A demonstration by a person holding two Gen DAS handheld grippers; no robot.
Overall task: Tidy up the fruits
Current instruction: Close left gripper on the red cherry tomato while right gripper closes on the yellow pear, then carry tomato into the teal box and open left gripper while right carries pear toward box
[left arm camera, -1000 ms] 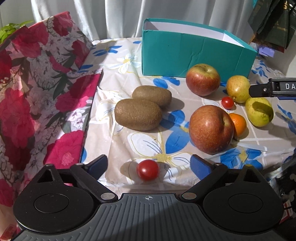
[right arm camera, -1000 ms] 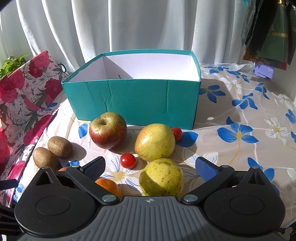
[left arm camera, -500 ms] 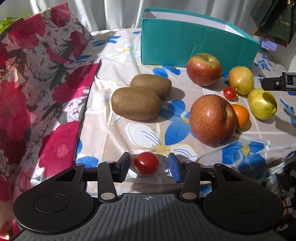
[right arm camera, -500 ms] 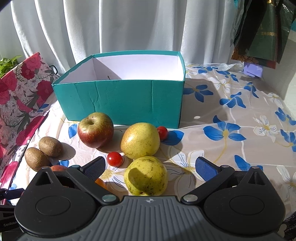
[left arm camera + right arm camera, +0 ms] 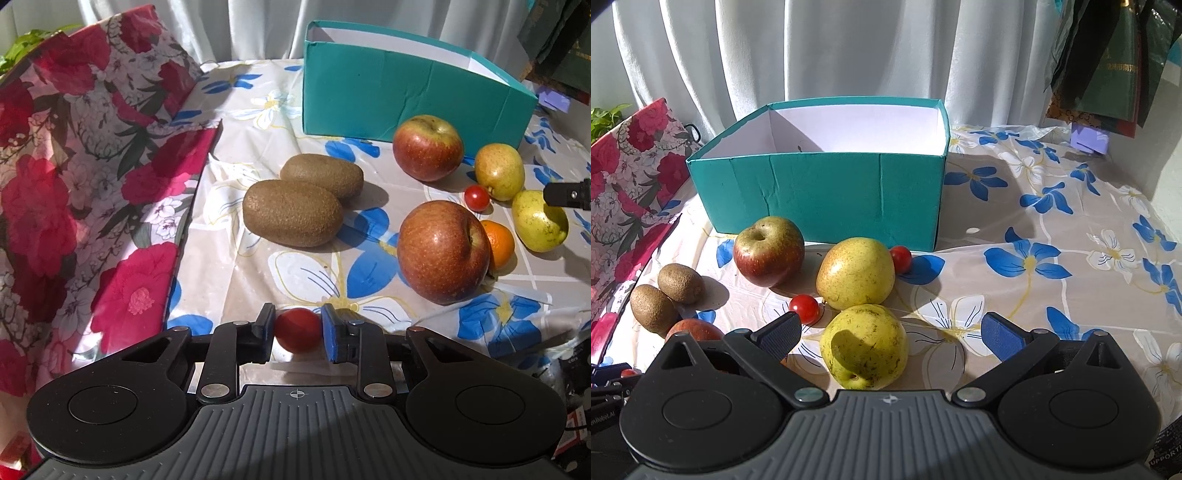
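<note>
My left gripper (image 5: 297,330) is shut on a red cherry tomato (image 5: 298,329) near the table's front edge. Beyond it lie two kiwis (image 5: 293,217), two apples (image 5: 443,251), an orange (image 5: 499,243), another cherry tomato (image 5: 476,198) and two yellow pears (image 5: 499,170). The teal box (image 5: 399,96) stands open at the back. My right gripper (image 5: 890,336) is open, its fingers either side of the near yellow pear (image 5: 864,345). The second pear (image 5: 856,273), an apple (image 5: 769,251), two cherry tomatoes (image 5: 804,308) and the box (image 5: 827,192) lie beyond it.
A red floral bag (image 5: 85,177) lies along the table's left side. White curtains hang behind the box. Dark bags (image 5: 1108,62) hang at the upper right. The floral tablecloth (image 5: 1052,258) stretches to the right of the fruit.
My left gripper has closed from wide open onto the cherry tomato. My right gripper has stayed open and shifted slightly right, so the fruit sits further left in its view.
</note>
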